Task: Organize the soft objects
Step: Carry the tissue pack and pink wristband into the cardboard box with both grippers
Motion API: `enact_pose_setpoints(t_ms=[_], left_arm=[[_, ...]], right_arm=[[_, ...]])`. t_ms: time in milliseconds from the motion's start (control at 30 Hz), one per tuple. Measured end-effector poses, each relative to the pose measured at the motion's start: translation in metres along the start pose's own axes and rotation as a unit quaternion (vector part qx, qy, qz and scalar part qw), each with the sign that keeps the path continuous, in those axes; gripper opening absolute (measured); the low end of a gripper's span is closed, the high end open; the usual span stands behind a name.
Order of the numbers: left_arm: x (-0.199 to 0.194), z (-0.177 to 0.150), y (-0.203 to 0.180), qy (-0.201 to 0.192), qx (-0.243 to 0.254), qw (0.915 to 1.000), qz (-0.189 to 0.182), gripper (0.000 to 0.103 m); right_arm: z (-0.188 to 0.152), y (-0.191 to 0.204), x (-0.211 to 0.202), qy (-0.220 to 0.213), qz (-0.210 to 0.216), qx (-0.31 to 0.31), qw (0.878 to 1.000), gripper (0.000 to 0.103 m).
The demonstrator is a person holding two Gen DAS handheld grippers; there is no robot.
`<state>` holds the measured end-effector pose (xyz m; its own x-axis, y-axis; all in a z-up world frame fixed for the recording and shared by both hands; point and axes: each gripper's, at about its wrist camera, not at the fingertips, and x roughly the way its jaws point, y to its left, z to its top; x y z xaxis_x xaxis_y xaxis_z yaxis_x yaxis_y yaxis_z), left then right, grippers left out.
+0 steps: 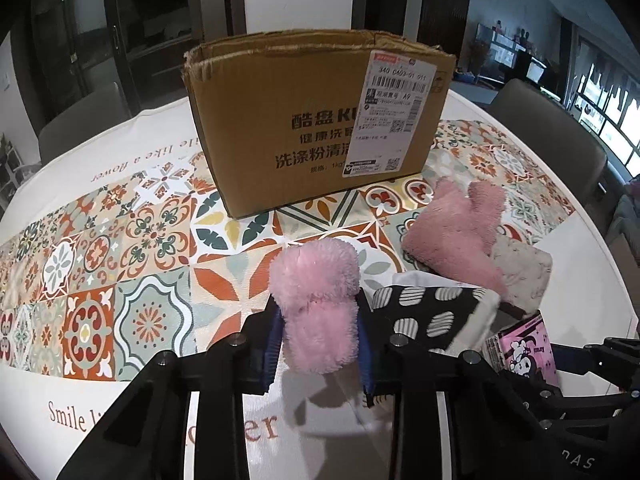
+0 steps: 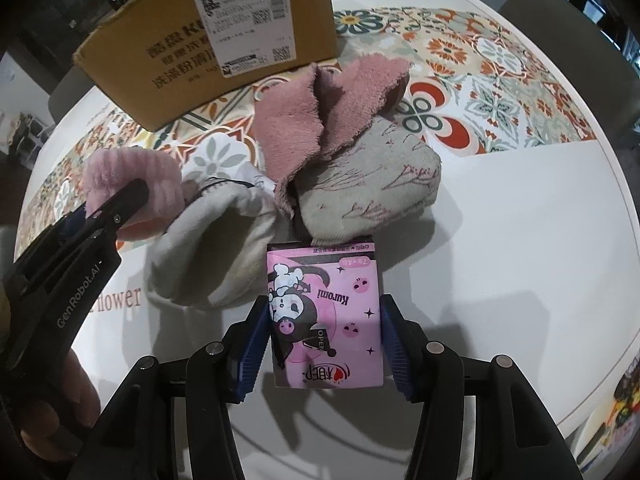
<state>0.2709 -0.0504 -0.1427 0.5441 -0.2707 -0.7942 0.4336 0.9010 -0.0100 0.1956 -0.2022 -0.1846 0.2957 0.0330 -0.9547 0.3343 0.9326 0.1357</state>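
The left gripper [image 1: 318, 334] clamps a fluffy pink sock [image 1: 316, 300]; the right gripper [image 2: 324, 344] grips a pink tissue pack [image 2: 324, 320]. Whether the cardboard box [image 1: 316, 120] holds anything is unclear. The pile [image 2: 340, 168] beside it remains unsorted.

Fluffy pink sock [image 1: 316, 304], matt cardboard box [image 1: 316, 120]
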Motion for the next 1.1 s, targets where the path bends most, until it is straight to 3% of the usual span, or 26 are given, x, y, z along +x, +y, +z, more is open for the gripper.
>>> enact_pose_setpoints(t_ms=[533,1100], left_arm=[[-0.05,-0.006,-0.009,-0.037,0.013,0.9992,-0.003,0.032],[-0.103,0.02,-0.007,-0.108,0.002,0.9938,0.028,0.031]], right_arm=[[-0.017,0.002,-0.047,-0.062,0.009,-0.02,0.998,0.055],[0.013,0.018,-0.104,-0.166,0.035,-0.081,0.982,0.055]])
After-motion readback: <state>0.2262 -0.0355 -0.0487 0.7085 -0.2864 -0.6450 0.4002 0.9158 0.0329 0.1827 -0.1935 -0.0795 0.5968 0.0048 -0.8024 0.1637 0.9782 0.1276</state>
